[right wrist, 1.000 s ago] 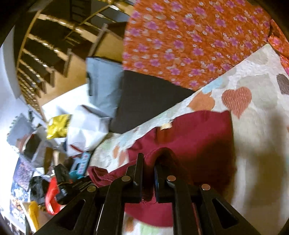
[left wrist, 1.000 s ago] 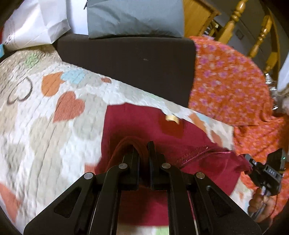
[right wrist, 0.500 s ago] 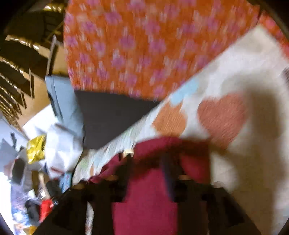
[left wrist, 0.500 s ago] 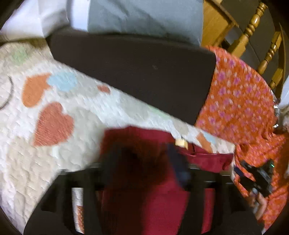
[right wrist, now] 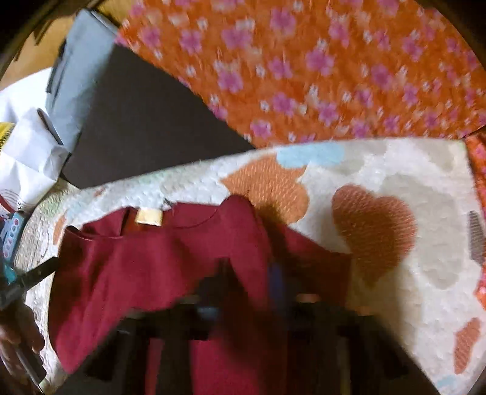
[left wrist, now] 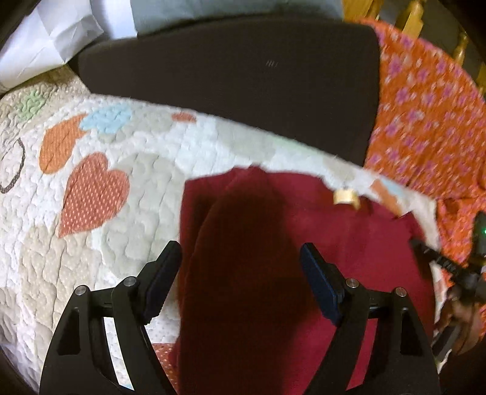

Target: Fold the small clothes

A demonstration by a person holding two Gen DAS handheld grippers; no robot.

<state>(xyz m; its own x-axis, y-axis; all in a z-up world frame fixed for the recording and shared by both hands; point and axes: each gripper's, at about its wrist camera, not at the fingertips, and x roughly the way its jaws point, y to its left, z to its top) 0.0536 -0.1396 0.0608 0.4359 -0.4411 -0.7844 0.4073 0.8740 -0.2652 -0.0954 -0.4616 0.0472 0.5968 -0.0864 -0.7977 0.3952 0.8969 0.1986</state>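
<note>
- Dark red shirt (left wrist: 349,243) lies on the heart-print quilt (left wrist: 100,258), its tan neck label (left wrist: 344,197) toward the black cushion (left wrist: 237,82)
- Left gripper (left wrist: 240,258): jaws wide and opening; shirt under the gap, pads not touching it
- Right gripper (right wrist: 249,273): blurred; jaws drawn together over a raised fold of shirt; grip cannot be told
- Orange flowered cloth (right wrist: 303,66) beyond the quilt

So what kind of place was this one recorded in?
Most likely a lived-in home: a heart-patterned quilt serves as the folding surface, with a floral orange cloth beside it and turned wooden furniture behind.
</note>
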